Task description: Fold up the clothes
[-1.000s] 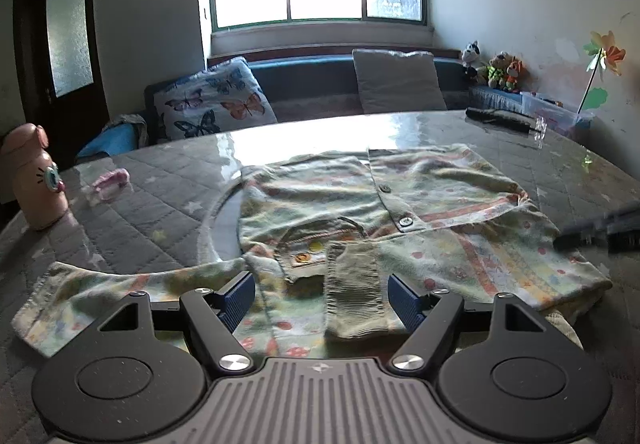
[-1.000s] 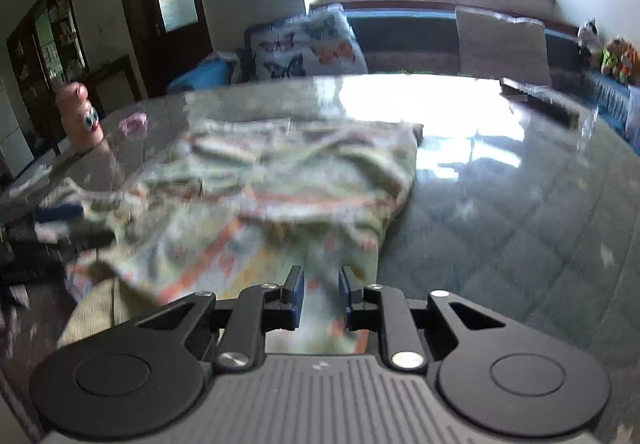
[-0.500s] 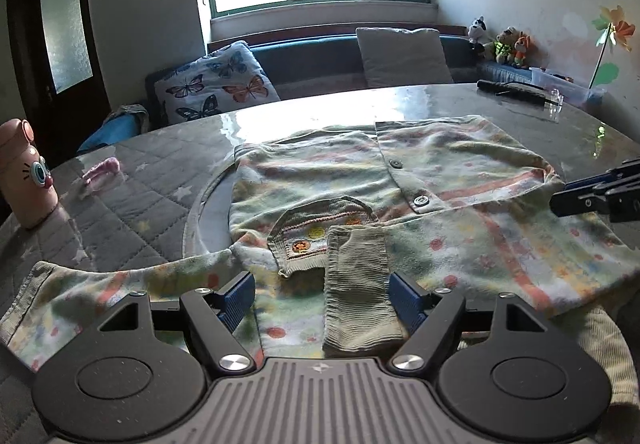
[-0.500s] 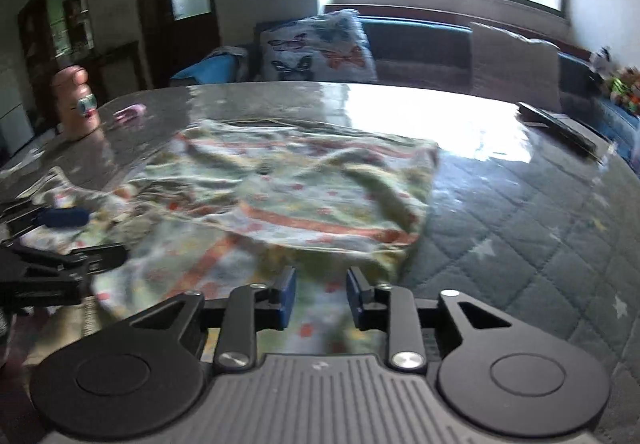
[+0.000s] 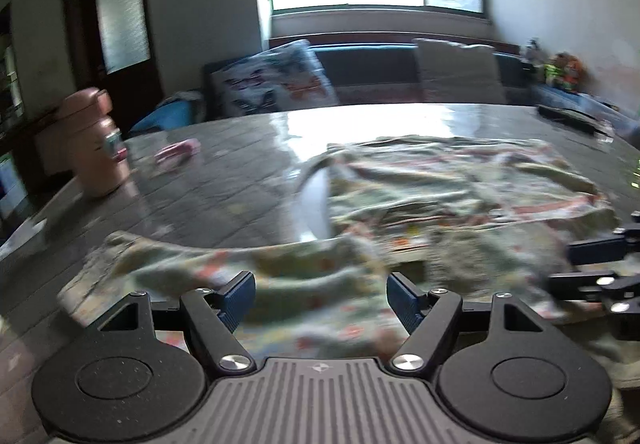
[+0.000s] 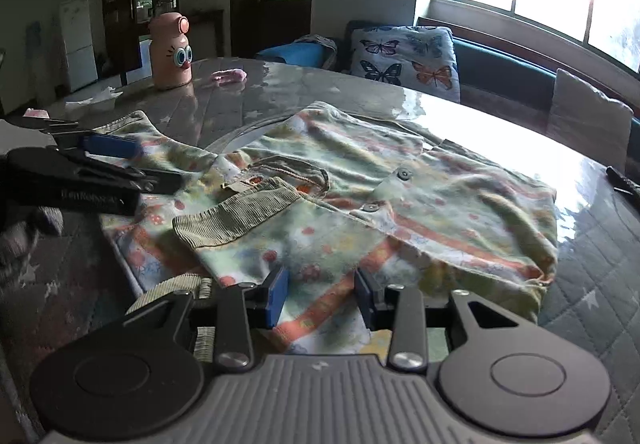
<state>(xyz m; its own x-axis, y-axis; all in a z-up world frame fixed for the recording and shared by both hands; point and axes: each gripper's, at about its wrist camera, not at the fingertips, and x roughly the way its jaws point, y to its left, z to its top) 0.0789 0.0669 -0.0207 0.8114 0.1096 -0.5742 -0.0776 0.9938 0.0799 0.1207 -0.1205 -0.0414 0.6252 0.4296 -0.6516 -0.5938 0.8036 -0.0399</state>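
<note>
Your right hand-held gripper [image 6: 320, 296] has let go of the sleeve [image 6: 280, 240], now folded over the shirt [image 6: 440, 196]; your left hand-held gripper [image 5: 320, 296], open too, swings toward the other sleeve [image 5: 168, 264].

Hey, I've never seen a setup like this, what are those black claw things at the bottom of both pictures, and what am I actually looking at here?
Those black claws are two hand-held grippers; a person holds one in each hand, and each carries a wide-angle camera looking forward along its two fingers. One picture comes from the left gripper, the other from the right gripper. Both stand open and hold nothing. Spread on the table is a child's patterned cardigan with buttons, partly folded, one ribbed cuff laid over its front. Further back stand a pink bottle with cartoon eyes and a small pink object I can't identify. The left picture is blurred.
</note>
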